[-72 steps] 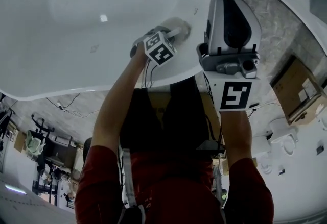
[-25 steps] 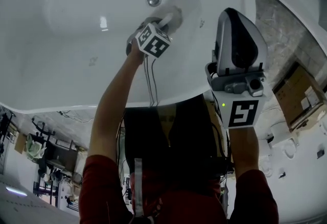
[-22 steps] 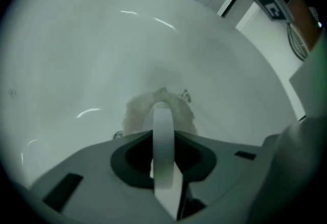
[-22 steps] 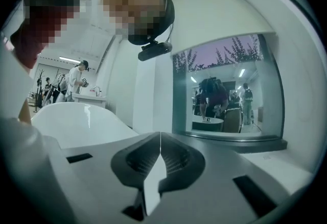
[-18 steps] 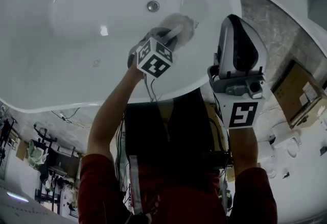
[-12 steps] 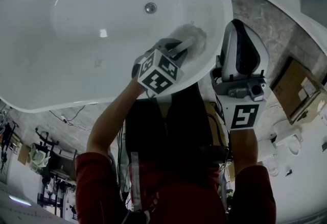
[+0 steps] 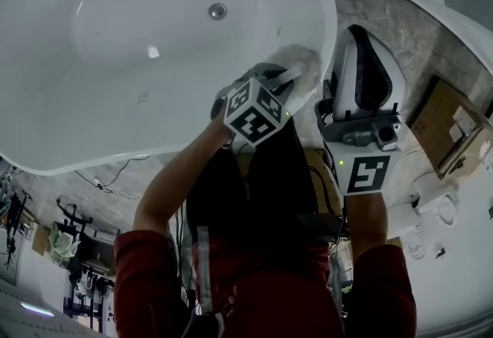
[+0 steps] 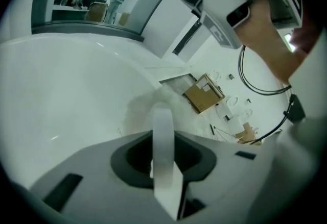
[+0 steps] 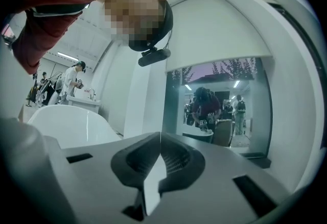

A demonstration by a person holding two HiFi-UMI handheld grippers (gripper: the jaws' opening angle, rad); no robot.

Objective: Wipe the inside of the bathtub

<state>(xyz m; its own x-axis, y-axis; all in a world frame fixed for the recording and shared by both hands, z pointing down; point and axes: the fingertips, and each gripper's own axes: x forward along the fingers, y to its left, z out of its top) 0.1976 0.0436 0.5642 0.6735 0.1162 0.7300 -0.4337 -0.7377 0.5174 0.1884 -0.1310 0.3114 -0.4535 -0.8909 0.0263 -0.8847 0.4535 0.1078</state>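
Left tongs outstretched, cloth against bathtub

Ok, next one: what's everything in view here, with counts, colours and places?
bathtub: one, white, fills the upper left of the head view
drain: one, grey metal, tub floor
wiping pad: one, pale and fuzzy with a white handle, against the tub's inner wall near the rim
cardboard box: one, brown, on the floor at right
left gripper: one, grey, shut on the wiping pad's handle, inside the tub
right gripper: one, black and white, shut and empty, held outside the rim
sleeves: two, red, bottom of the head view
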